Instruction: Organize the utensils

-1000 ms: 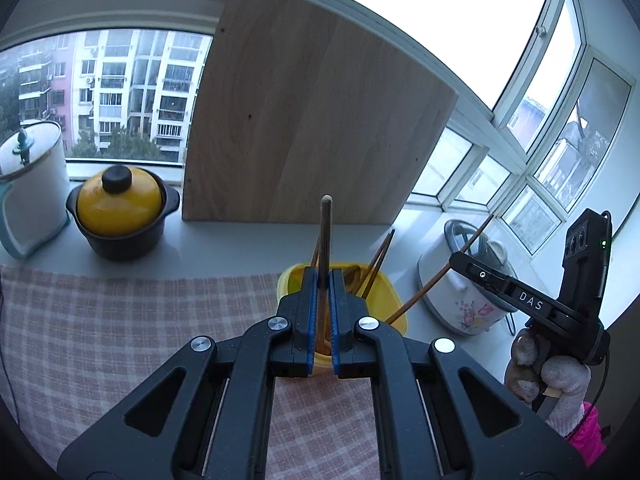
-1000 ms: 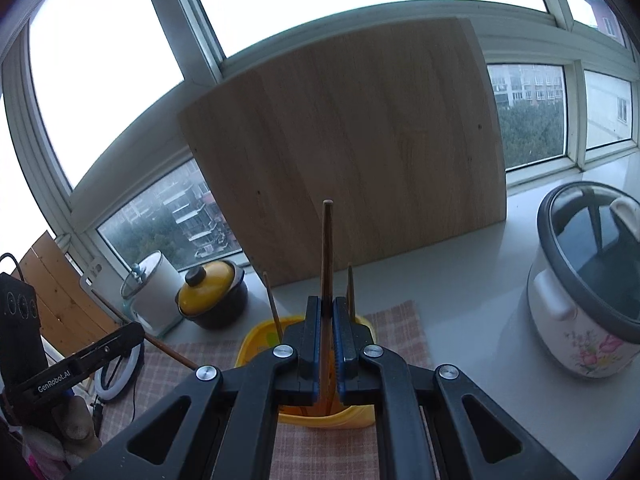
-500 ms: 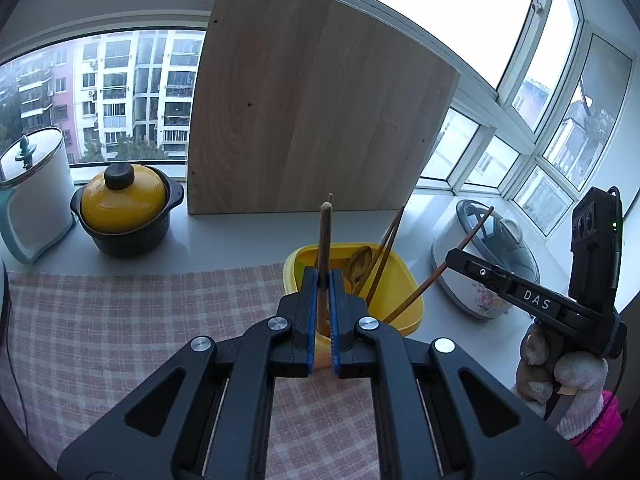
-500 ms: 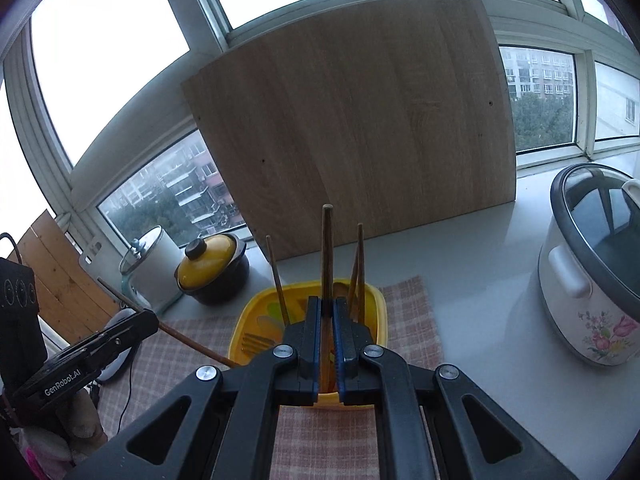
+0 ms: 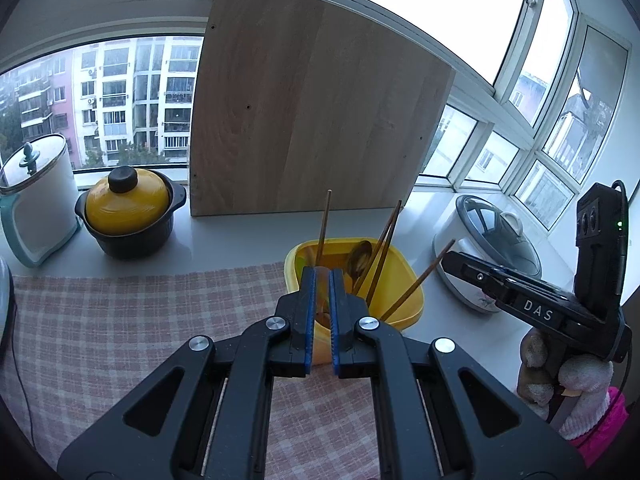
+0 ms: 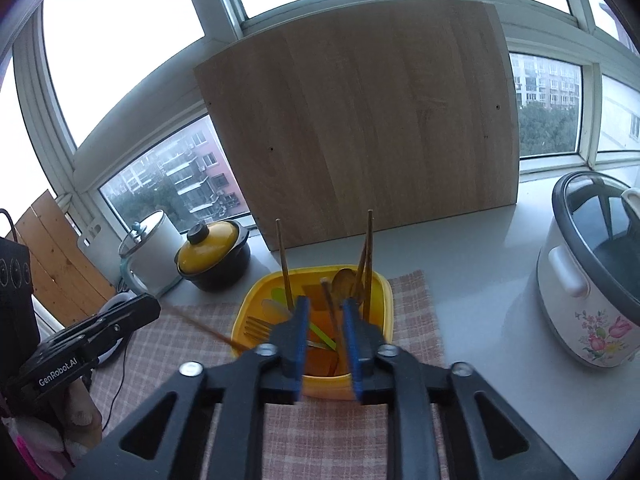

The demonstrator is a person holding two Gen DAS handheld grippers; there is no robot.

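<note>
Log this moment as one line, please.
left claw: shut on chopstick; right claw: opening, loose chopstick between jaws; target: yellow bin

Flat grey daylight floods through the windows [image 5: 460, 12], skies blown white, fisheye edges curved and vignetted.

Through my cameras a large wooden board [image 5: 316, 108] leaned upright against the windows [image 5: 132, 100]. To its left I saw a yellow-lidded black pot [image 5: 128, 212] beside a white lidded canister [image 5: 38, 196]; right, a floral rice cooker [image 6: 592, 276]. A pink checked cloth [image 5: 120, 320] covered the counter [image 6: 472, 248].
</note>
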